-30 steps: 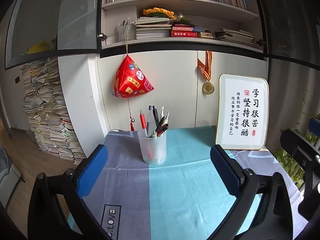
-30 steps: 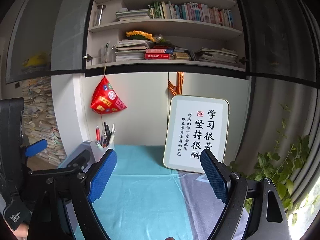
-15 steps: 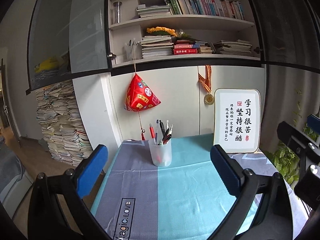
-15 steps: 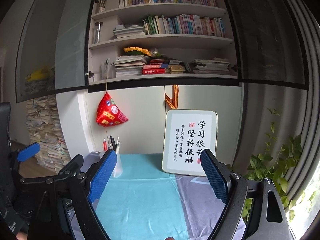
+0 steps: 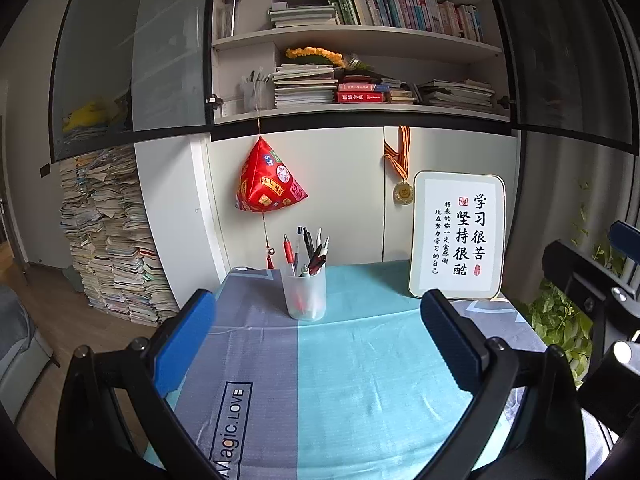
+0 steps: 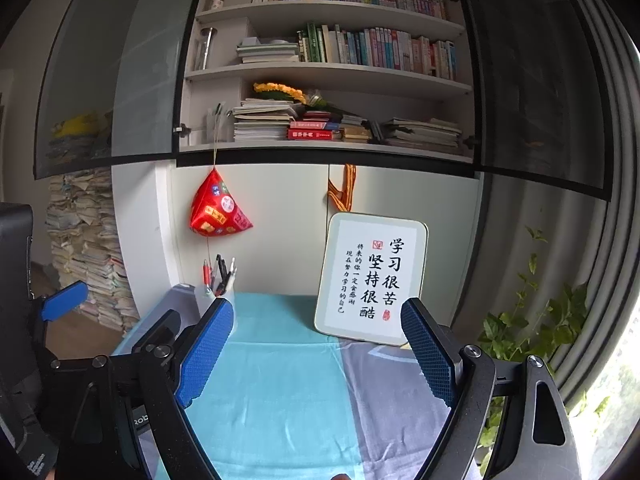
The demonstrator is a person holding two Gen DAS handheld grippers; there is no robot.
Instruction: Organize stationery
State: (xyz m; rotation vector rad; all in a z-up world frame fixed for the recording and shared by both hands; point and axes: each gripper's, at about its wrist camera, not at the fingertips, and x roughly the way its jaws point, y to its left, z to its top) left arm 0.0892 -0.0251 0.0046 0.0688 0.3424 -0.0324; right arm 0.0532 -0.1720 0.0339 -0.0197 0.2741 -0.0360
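Left wrist view: left gripper (image 5: pixel 316 336) hangs above the near part of the table, jaws wide apart, nothing between the blue pads (image 5: pixel 182 344). Past them the cup (image 5: pixel 304 294), a frosted plastic one, stands upright on the cloth (image 5: pixel 360 380) near the table's far edge, about where the grey strip meets the teal. The pens (image 5: pixel 308 250) all stand in it, tips up: red, black and white-ish ones, packed close so an exact count isn't possible. Well apart from the gripper. A framed sign (image 5: pixel 458 236) leans on the wall to the cup's right, a red pouch (image 5: pixel 268 184) and a medal (image 5: pixel 403 192) hang above. No loose pen, eraser etc. shows anywhere on the cloth. Part of the other gripper's frame shows at the right edge.

Right wrist view: right gripper (image 6: pixel 316 354) also empty, jaws spread wide, pads (image 6: pixel 428 348) clear of everything. The cup (image 6: pixel 206 298) w/ pens sits far left here, partly hidden behind the left pad; the sign (image 6: pixel 370 278) is straight ahead. The cloth (image 6: pixel 280 380) btw the pads is bare. The left gripper's frame sits at the left edge. A plant (image 6: pixel 532 320) stands off to the right by the window.

Progress, as a judgement: looks done or v. nearly. Every visible piece of stationery is in the cup, both tools hold nothing and sit back from the table. Anything left would have to lie outside both views, e.g. the near table edge under the grippers, which is hidden.
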